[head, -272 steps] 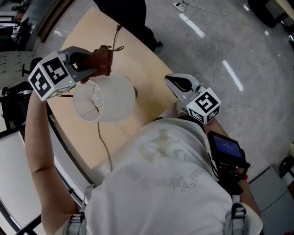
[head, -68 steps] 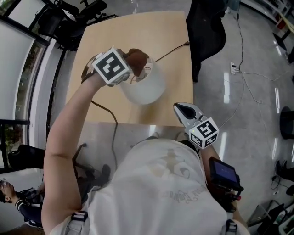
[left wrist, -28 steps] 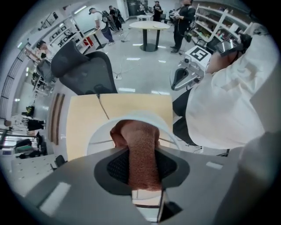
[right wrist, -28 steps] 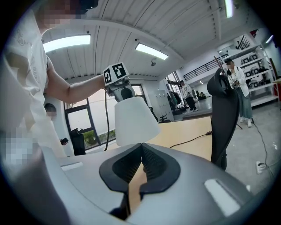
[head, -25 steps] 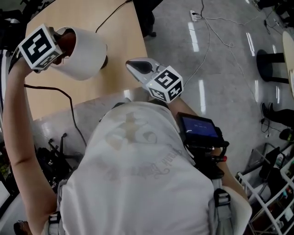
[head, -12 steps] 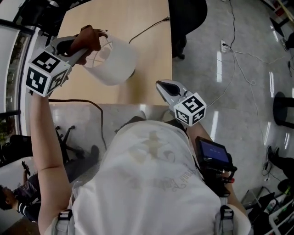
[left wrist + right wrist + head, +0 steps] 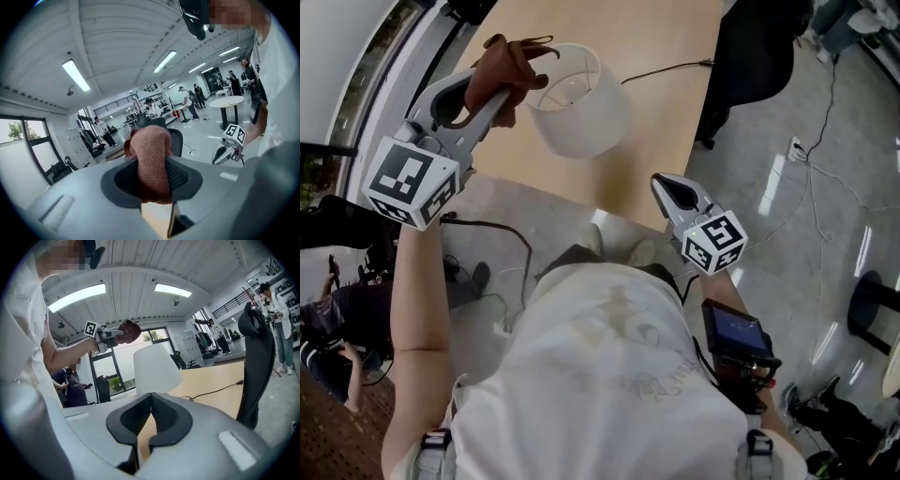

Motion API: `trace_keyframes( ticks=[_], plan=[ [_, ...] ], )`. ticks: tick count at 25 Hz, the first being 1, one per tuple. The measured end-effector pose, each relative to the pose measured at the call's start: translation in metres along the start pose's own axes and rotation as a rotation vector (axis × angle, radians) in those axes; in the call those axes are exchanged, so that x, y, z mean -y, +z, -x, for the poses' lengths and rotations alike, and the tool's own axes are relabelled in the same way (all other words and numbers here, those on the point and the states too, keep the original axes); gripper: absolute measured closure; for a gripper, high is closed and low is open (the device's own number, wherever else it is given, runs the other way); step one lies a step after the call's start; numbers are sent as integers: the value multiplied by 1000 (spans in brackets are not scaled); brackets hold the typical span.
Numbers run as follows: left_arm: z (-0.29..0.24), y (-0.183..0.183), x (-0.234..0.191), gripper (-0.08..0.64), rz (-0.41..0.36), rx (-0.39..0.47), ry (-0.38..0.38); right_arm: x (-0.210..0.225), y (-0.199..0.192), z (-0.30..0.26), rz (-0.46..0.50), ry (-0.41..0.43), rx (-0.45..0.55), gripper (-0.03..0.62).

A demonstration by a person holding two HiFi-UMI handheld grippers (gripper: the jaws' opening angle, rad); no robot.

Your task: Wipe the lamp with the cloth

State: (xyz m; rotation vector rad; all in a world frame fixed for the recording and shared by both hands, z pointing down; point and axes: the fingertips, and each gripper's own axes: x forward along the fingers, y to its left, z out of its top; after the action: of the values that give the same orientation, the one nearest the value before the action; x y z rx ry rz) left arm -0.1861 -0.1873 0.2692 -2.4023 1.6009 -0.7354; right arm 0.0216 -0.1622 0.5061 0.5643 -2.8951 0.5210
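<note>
Upper left, my left gripper (image 7: pixel 492 94) pinches the soft brown cloth (image 7: pixel 514 64) by its bunched middle, just beside the light, tippy white lampshade (image 7: pixel 578 89) on the table (image 7: pixel 666 37); right gripper (image 7: pixel 666 187) is closed, empty.

- Bright, even light from ceiling strip lights (image 7: pixel 75 75); daylight through the windows (image 7: pixel 123 363).
- Glare streaks on the glossy floor (image 7: pixel 780 187).
- Both gripper views bulge fisheye-round with dark corners; the cloth (image 7: pixel 151 159) looks soft up close.
</note>
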Motion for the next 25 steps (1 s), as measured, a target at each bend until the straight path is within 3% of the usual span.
trace_keyframes(
  ticks=[5, 8, 11, 15, 21, 25],
  plan=[
    [18, 6, 21, 439, 168, 118, 62, 8, 19, 22, 57, -32, 9, 580],
    [20, -10, 18, 439, 289, 176, 114, 16, 37, 23, 87, -68, 25, 580],
    [19, -35, 16, 439, 327, 211, 151, 19, 53, 8, 106, -69, 47, 580],
    [4, -61, 49, 439, 336, 192, 121, 20, 63, 14, 110, -76, 53, 580],
    [-37, -101, 89, 439, 431, 180, 37, 31, 66, 21, 109, -133, 49, 580],
    [-44, -116, 111, 439, 439, 163, -6, 31, 61, 28, 95, -160, 49, 580]
  ],
)
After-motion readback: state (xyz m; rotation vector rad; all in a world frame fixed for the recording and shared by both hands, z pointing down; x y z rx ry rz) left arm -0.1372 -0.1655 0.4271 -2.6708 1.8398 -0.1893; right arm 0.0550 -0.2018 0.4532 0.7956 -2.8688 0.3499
